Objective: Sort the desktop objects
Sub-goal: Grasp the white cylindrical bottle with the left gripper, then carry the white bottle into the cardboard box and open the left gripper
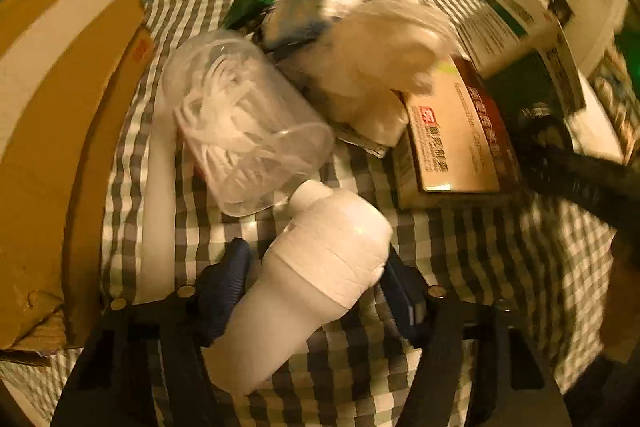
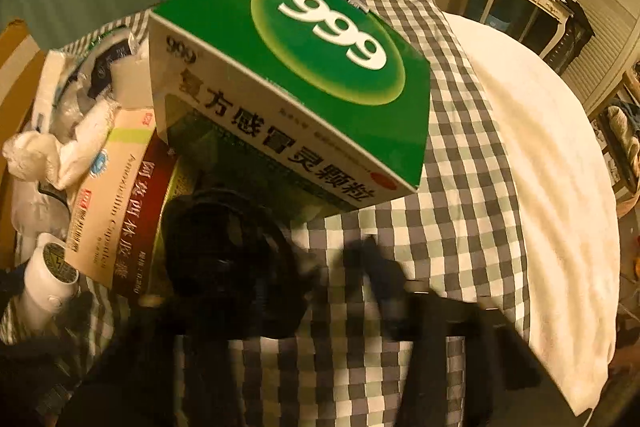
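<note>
A white plastic bottle (image 1: pixel 320 267) lies on the checked cloth (image 1: pixel 500 267), and my left gripper (image 1: pixel 314 267) is shut on it, one blue pad on each side. The same bottle (image 2: pixel 44 283) shows at the far left of the right wrist view. My right gripper (image 2: pixel 328 263) is low over the cloth, right beside a black cylindrical object (image 2: pixel 232 259). Its right finger is blurred and its left finger merges with that dark object. I cannot tell whether it grips anything. A green box marked 999 (image 2: pixel 296 83) stands tilted just behind the black object.
A clear tub of white plastic cutlery (image 1: pixel 240 123) lies just beyond the bottle, and behind it is crumpled white wrapping (image 1: pixel 384 47). To the right lies a red and cream medicine box (image 1: pixel 452 143). Cardboard (image 1: pixel 60 107) borders the left. A white blanket (image 2: pixel 540 147) lies to the right.
</note>
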The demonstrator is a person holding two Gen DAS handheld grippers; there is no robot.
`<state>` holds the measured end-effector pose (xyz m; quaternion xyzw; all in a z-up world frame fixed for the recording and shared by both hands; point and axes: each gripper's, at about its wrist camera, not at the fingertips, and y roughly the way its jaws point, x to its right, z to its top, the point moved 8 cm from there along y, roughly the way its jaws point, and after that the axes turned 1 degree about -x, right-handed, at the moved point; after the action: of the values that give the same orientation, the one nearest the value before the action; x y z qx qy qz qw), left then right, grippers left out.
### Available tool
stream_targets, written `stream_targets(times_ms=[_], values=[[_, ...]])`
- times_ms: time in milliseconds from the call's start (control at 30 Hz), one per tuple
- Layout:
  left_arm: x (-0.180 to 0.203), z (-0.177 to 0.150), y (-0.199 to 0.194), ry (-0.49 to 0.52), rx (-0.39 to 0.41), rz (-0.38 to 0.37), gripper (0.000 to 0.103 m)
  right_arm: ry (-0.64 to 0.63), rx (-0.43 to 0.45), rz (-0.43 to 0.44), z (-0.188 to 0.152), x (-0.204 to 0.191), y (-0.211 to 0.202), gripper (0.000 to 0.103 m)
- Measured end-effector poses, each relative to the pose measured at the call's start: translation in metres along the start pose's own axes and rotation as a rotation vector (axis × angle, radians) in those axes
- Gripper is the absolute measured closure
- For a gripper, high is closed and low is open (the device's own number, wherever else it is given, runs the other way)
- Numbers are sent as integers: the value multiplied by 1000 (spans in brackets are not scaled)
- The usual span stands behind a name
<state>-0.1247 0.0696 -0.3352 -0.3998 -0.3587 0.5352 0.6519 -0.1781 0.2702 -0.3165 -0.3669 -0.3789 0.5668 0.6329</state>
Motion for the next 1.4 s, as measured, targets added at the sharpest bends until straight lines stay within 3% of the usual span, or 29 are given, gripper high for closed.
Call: stream_targets(times_ms=[100,200,367,533,667,800,933,1033,1167,1400], values=[[-1,0,-5,7,1,7,51,3,-3,-19,-1,-1,-2,84],[-2,3,-19,-6,27,5,52,-7,-5,-28,-4,-4,-7,91],[-12,16,-47,-66,119,-19,52,-27,89,-65,5,-6,-37,91],[-15,40,-77,-89,181,-10,52,11,135,-26,7,-3,-61,91],[-18,61,-106,-87,289,-34,52,15,206,0,13,-5,-91,91],[-19,68,-133,-85,355,-46,52,15,261,35,39,7,-107,91],[-14,68,-165,-111,377,-60,52,26,334,47,35,2,-139,91],[-8,69,-204,-78,454,-68,52,47,374,65,31,-1,-163,91],[-20,71,-230,-71,511,-55,51,53,426,83,33,-5,-200,91],[-55,71,-253,-104,542,9,52,65,489,155,44,-27,-250,91]])
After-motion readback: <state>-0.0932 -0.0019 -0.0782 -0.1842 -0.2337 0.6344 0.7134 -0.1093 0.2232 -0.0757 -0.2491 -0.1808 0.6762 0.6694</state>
